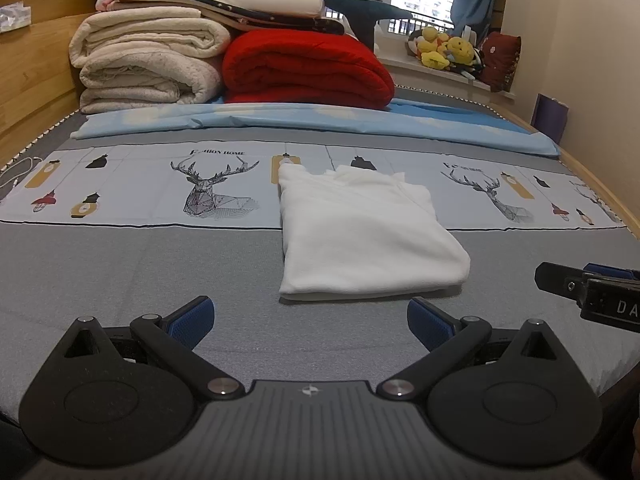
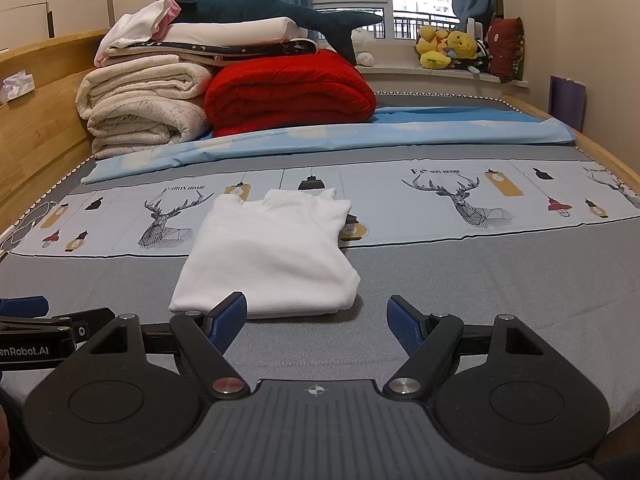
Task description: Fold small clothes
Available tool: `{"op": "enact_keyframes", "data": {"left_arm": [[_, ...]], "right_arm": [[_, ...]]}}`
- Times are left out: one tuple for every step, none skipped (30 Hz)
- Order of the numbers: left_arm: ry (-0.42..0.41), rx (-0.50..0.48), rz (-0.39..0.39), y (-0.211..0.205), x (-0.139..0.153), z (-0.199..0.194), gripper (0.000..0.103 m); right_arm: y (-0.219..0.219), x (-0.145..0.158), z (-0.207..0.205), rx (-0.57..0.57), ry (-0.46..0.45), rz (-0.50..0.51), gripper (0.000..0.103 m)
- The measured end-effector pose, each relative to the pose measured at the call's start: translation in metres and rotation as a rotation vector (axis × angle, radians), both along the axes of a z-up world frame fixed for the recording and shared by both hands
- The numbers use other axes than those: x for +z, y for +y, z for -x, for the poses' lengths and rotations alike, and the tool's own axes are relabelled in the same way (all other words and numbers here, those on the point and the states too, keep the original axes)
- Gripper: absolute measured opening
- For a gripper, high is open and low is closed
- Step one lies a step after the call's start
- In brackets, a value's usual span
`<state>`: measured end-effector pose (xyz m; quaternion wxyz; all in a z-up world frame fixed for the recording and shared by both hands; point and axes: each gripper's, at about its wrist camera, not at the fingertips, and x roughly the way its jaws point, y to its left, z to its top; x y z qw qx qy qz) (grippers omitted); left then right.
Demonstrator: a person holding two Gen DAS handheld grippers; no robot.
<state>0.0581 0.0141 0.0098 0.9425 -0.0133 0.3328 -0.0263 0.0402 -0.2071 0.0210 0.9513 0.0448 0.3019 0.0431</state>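
Note:
A small white garment (image 1: 360, 232) lies folded into a neat rectangle on the grey bed cover (image 1: 120, 272); it also shows in the right wrist view (image 2: 268, 256). My left gripper (image 1: 310, 322) is open and empty, just short of the garment's near edge. My right gripper (image 2: 316, 324) is open and empty, its left finger (image 2: 228, 320) in front of the garment's near edge. The right gripper shows at the right edge of the left wrist view (image 1: 592, 292), and the left gripper at the left edge of the right wrist view (image 2: 40, 324).
A stack of cream blankets (image 1: 148, 68), a red quilt (image 1: 308, 68) and a dark plush shark (image 2: 280, 8) stand at the bed's far end. A light blue sheet (image 1: 320, 120) lies across the bed. A wooden headboard (image 1: 36, 72) runs along the left. Yellow plush toys (image 2: 448, 48) sit on the windowsill.

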Motion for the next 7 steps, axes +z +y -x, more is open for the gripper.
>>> {"op": "enact_keyframes", "data": {"left_arm": [[0.0,-0.002,-0.001,-0.0003,-0.0002,0.0001,0.103],[-0.001,-0.003,-0.001,-0.001,-0.0003,0.0003,0.103],[-0.001,-0.006,0.0,-0.0002,-0.0007,0.0001,0.103],[-0.003,-0.008,0.001,0.0002,-0.0008,0.0002,0.103],[-0.005,-0.01,0.001,-0.0005,-0.0009,0.0005,0.103],[-0.006,-0.012,0.001,0.0003,-0.0007,0.0006,0.103],[-0.006,-0.011,0.0,0.0001,-0.0008,0.0009,0.103]], "right_arm": [[0.0,0.0001,0.0,0.0,0.0,0.0,0.078],[-0.0001,0.0,0.0,0.001,0.0,0.0,0.078],[0.0,0.0,0.0,0.001,0.0,0.0,0.078],[0.0001,0.0001,0.0,0.001,0.0,0.0,0.078],[0.0003,0.0001,-0.0001,0.0,0.0,0.0,0.078],[0.0005,0.0002,0.0,0.0,0.0,0.0,0.078],[0.0006,0.0002,0.0,-0.001,-0.001,0.0,0.078]]}}
